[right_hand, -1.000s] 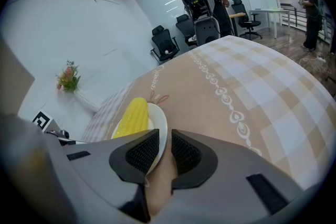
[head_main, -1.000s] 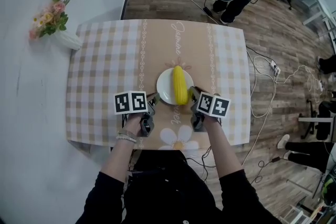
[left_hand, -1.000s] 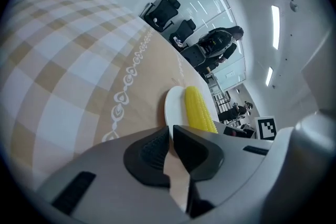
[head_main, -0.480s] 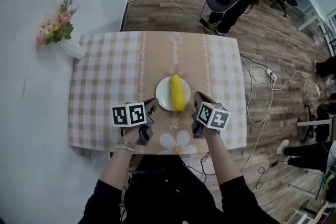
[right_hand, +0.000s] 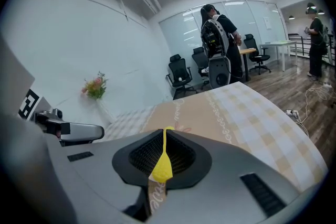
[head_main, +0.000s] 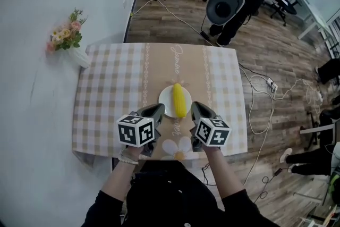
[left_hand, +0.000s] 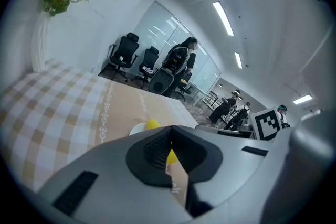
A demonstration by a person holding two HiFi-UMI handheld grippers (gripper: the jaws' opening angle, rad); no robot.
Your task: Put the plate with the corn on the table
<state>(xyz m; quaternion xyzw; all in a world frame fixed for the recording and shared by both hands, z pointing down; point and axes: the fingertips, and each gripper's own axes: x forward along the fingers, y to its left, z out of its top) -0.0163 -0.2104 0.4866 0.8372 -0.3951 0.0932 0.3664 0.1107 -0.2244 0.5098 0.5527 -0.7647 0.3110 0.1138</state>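
Head view: yellow corn cob (head_main: 179, 100) lies on round white plate (head_main: 166, 102) on beige checked table (head_main: 106, 93). Left gripper (head_main: 158, 108) and right gripper (head_main: 194, 107) flank its near edge, jaws together, empty.

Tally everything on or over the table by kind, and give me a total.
Plate: 1
Corn cob: 1
Vase of flowers: 1
Grippers: 2, the left gripper and the right gripper
Total: 5

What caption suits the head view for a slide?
Plate with corn sits on the checked table, left gripper and right gripper flanking its near side.
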